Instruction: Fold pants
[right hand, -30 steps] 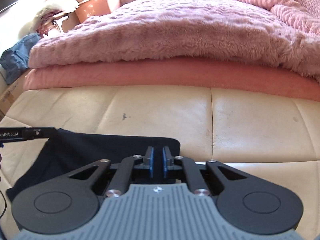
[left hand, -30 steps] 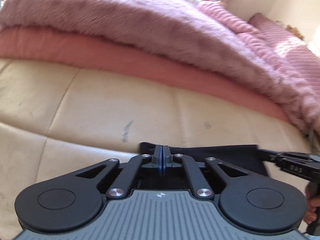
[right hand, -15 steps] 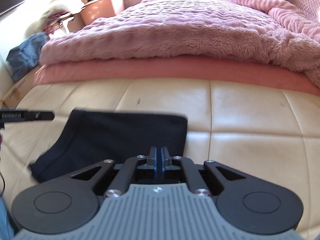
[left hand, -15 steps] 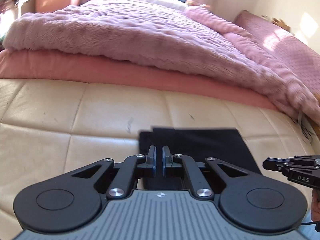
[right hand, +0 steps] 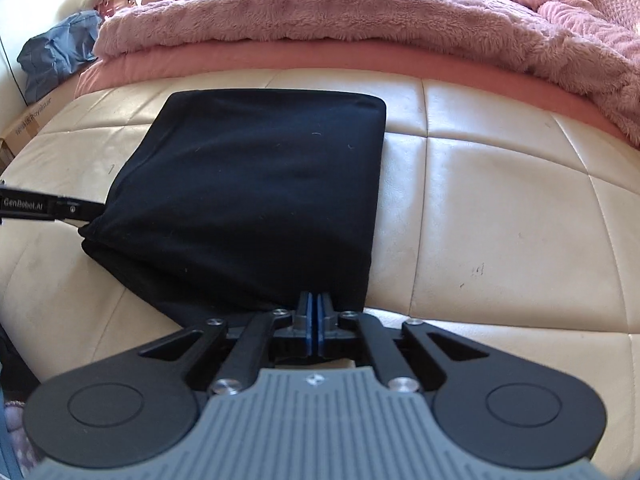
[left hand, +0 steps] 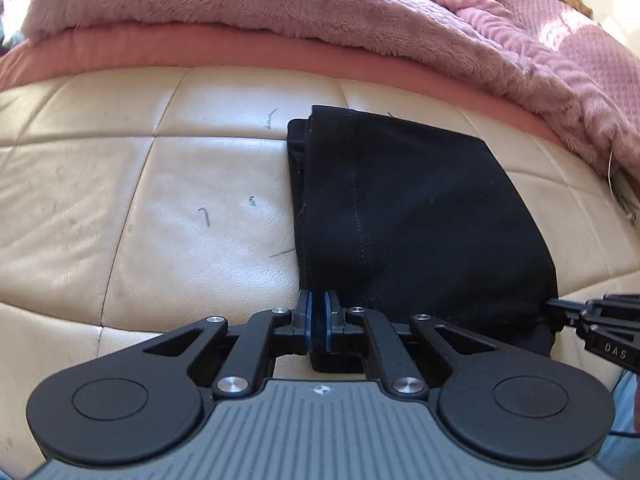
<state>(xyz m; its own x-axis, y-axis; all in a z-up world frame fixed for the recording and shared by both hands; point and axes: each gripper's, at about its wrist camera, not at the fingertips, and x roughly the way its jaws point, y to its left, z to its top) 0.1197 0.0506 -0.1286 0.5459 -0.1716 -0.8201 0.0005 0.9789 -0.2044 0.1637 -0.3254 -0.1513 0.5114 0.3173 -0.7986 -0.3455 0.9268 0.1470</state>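
Note:
The black pants (left hand: 420, 208) lie folded in layers on the cream leather cushion (left hand: 140, 200). My left gripper (left hand: 318, 314) is shut on the near left edge of the cloth, with dark fabric between its blue pads. In the right wrist view the pants (right hand: 256, 184) spread ahead of my right gripper (right hand: 314, 314). Its jaws are closing tight on the near right corner, with a thin edge of cloth between them. Each view shows the other gripper's tip at the cloth: right gripper (left hand: 560, 306), left gripper (right hand: 86, 208).
A fluffy pink blanket (right hand: 360, 12) over a salmon sheet (right hand: 280, 56) is piled along the far side of the cushion. A blue bundle (right hand: 56, 52) and a cardboard box (right hand: 24, 124) sit at the far left. Bare leather (right hand: 500, 220) lies right of the pants.
Both grippers have drawn back toward the near side with the cloth edge. The pants, earlier a narrow strip just ahead of the fingers, now stretch out far in front of them.

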